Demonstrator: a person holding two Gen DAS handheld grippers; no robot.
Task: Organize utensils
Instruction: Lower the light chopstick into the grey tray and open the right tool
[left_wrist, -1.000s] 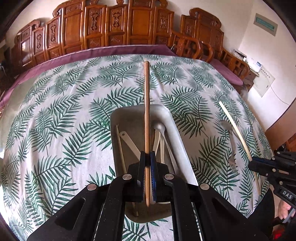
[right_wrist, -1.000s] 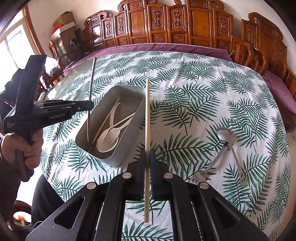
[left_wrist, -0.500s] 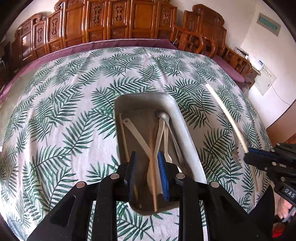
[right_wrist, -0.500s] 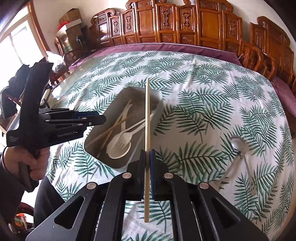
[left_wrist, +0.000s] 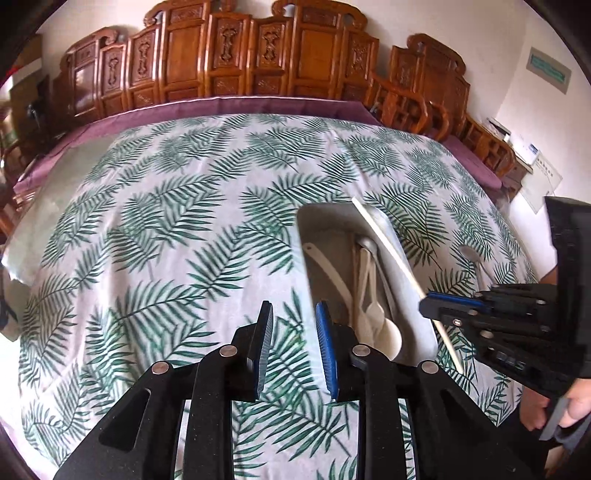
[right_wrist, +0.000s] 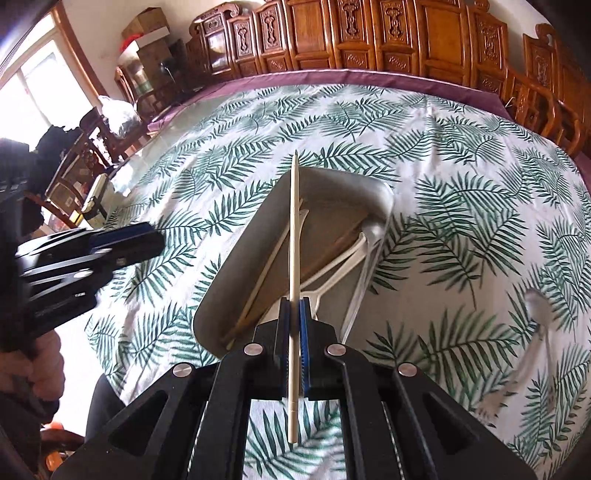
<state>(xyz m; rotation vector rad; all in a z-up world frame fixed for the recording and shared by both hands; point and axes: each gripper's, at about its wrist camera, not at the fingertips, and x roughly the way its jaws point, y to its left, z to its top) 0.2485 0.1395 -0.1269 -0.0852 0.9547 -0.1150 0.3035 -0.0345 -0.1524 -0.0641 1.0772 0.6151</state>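
Right gripper: we see its two fingers pressed tight on a pale chopstick, gripped in its lower part, with a short end sticking out behind the pads.
Pale chopstick: we see it run straight ahead from the pads, over the metal tray, its tip reaching past the tray's far rim in the right wrist view; in the left wrist view it slants above the tray's right wall.
Left gripper: we see its fingers spread, with only tablecloth showing in the gap; it hangs above the cloth just left of the tray's near corner.
Metal tray: we find it on the tablecloth, holding white plastic cutlery and a thin stick along its left inner wall.
Loose cutlery: we make out a metal spoon on the cloth, well to the right of the tray; something blurred lies beside it.
Hands: we see part of a hand on the right gripper's handle.
Surroundings: we see carved wooden chairs lining the far edge of the table.
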